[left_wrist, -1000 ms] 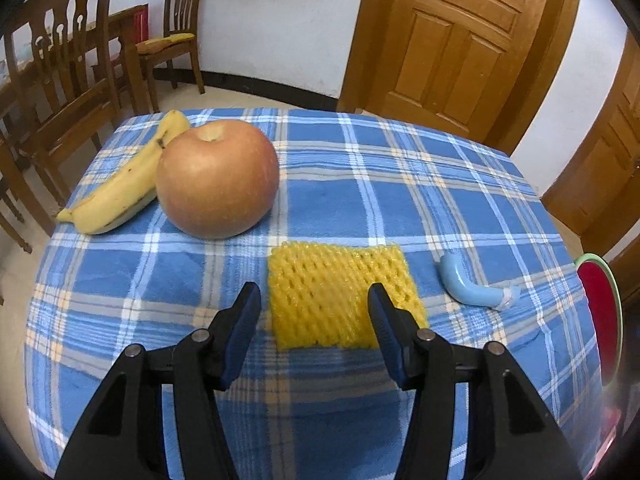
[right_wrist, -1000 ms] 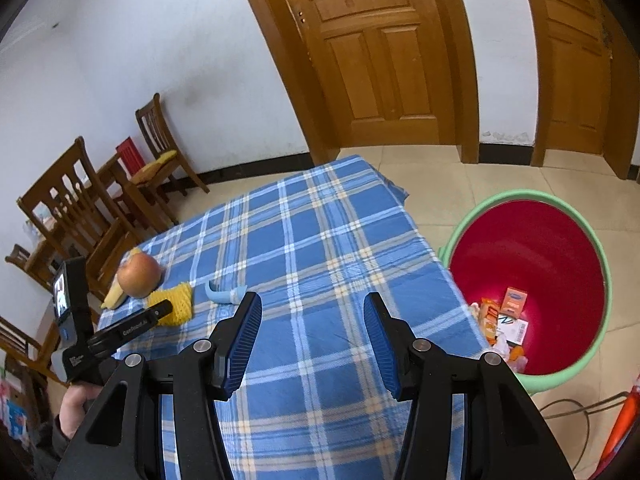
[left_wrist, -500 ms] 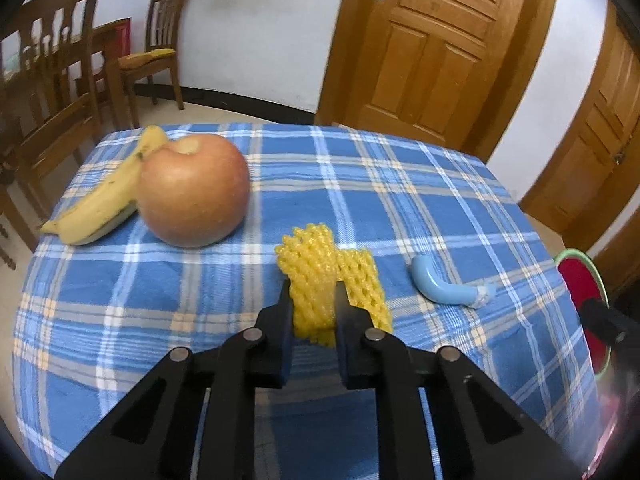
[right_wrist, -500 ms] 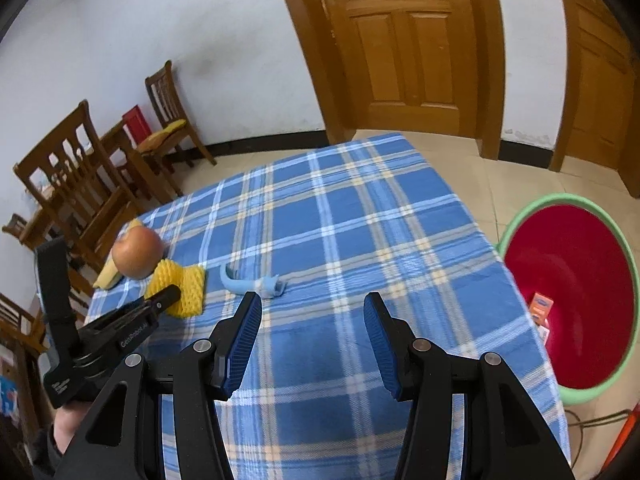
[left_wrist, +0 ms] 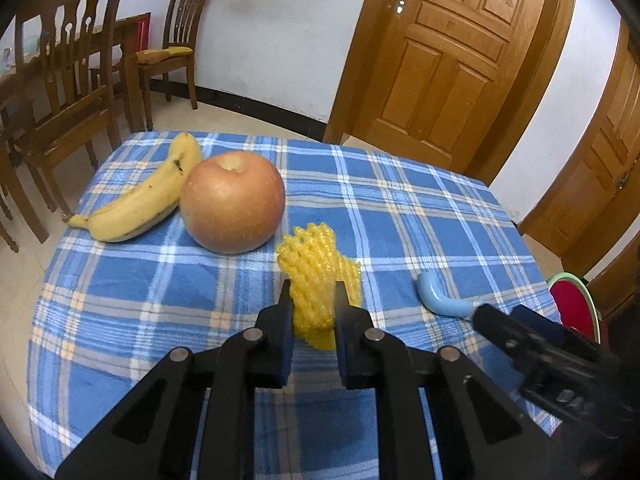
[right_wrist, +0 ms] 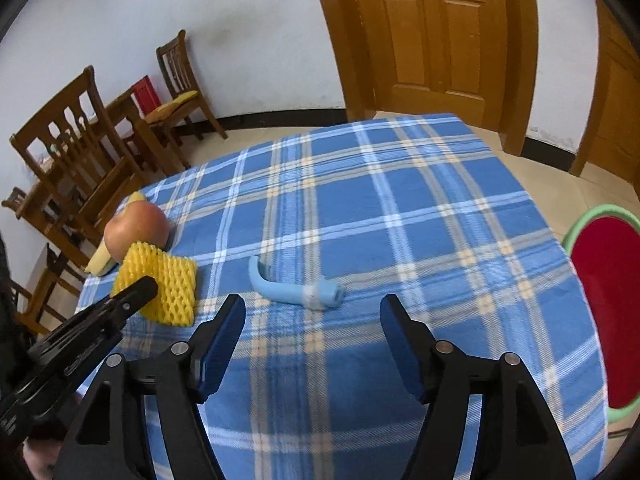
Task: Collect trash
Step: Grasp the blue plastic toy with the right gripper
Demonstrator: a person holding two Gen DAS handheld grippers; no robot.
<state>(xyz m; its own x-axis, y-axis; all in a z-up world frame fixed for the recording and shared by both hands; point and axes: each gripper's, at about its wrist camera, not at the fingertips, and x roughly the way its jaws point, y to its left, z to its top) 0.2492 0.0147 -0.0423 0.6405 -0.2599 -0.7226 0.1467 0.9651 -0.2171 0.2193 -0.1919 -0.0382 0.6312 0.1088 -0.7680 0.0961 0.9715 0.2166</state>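
The left gripper [left_wrist: 311,300], spread around the flat yellow foam net [left_wrist: 316,280] 1 second ago, is now clamped on it, bunching it upward off the checked tablecloth [left_wrist: 400,220]; pickup looks secured. The right gripper [right_wrist: 312,320] has swung in toward the blue curved tube [right_wrist: 294,286], its jaws opening with nothing yet between them. Beyond lie the apple [left_wrist: 232,202] and banana [left_wrist: 144,200]. Only the right wrist view shows the red bin [right_wrist: 608,312] interior broadly and the net's uncrushed far side.

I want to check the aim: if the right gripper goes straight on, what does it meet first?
Most likely the light blue curved piece, lying just ahead between the opening fingers of the right gripper; depth is unclear.
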